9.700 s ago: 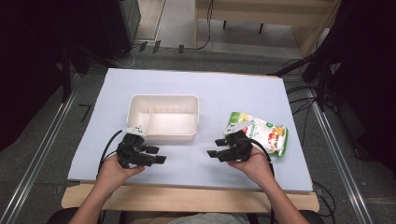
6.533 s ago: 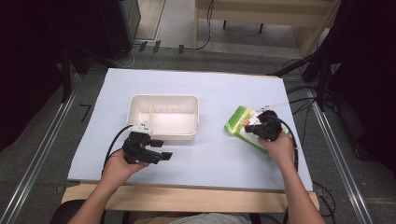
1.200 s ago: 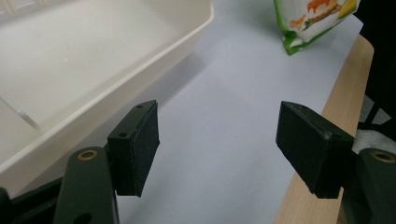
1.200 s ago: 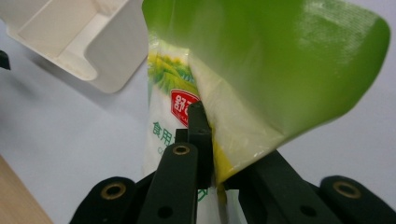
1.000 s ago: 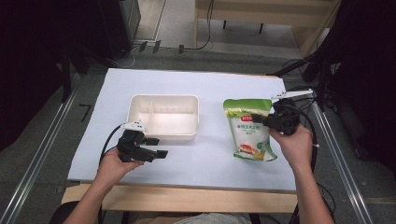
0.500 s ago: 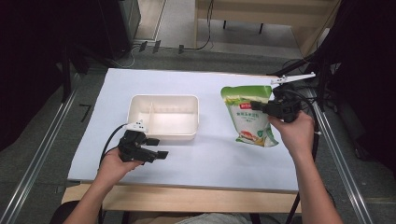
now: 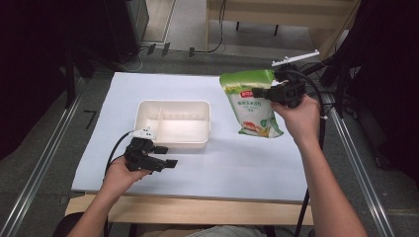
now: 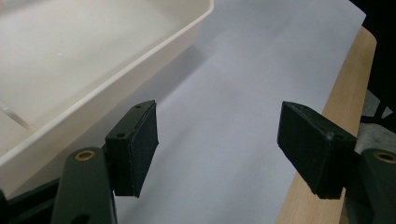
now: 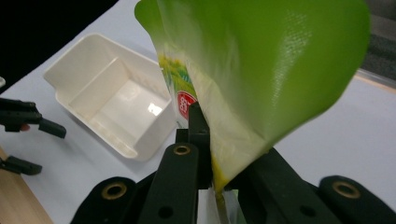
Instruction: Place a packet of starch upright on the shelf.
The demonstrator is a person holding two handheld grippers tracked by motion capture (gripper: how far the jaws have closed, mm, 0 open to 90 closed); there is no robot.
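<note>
Green snack bag hanging upright just right of the white tray, clear of the worktop, pinched by its side edge in the right hand-held gripper, jaws clamped on the film as seen in the right gripper view. Left hand-held gripper resting just in front of the tray, near its left corner, jaws wide apart on nothing. Tray empty, split by a divider into a narrow left part and a wider right part. Likely step, judged only from the layout: carry the bag over the tray and lay it in the wider part. Best done slowly, since the bag dangles from a thin edge grip and could swing or slip. Keep the bottom of the bag above the tray's near rim, bring it over the middle of the wide part, lower until the bag lies on the tray floor, then release. Left hand-held gripper well placed to steady the tray if it slides.
</note>
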